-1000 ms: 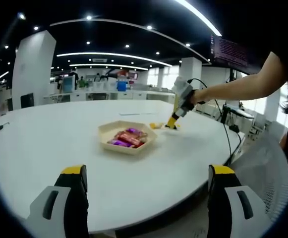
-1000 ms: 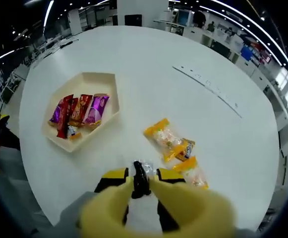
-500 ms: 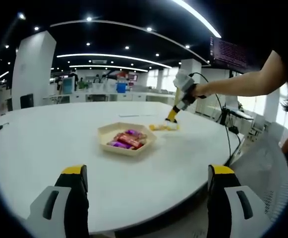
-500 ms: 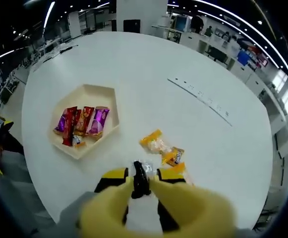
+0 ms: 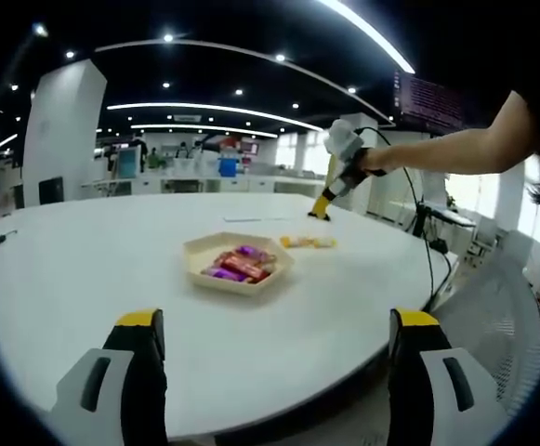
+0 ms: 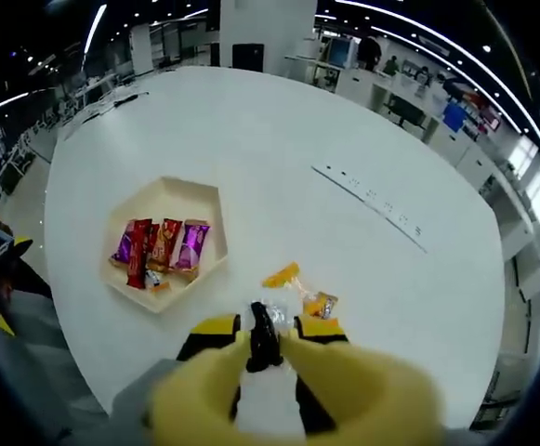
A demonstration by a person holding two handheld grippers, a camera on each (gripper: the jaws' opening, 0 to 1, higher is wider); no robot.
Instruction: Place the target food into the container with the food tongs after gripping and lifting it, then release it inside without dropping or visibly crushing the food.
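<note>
My right gripper (image 6: 263,342) is shut on a small dark and silver wrapped snack (image 6: 268,314), high above the white round table (image 6: 279,121). In the left gripper view, a person's hand holds this right gripper (image 5: 322,208) in the air above a few yellow snack packets (image 5: 309,242). The same packets (image 6: 293,282) lie just beyond my right jaws. Left of them stands the beige hexagonal tray (image 6: 175,189), holding several red and purple bars (image 6: 161,249). This tray (image 5: 204,247) is mid-table ahead of my left gripper (image 5: 279,372), which is open and holds nothing.
A long thin strip (image 6: 372,206) lies on the far side of the table. The table's near edge (image 5: 279,409) runs between my left jaws. A cable (image 5: 426,251) hangs from the right gripper. Office desks and pillars stand beyond the table.
My right gripper has risen off the table with the wrapped snack in it, so the table and tray look smaller in its view. The left gripper has stayed still.
</note>
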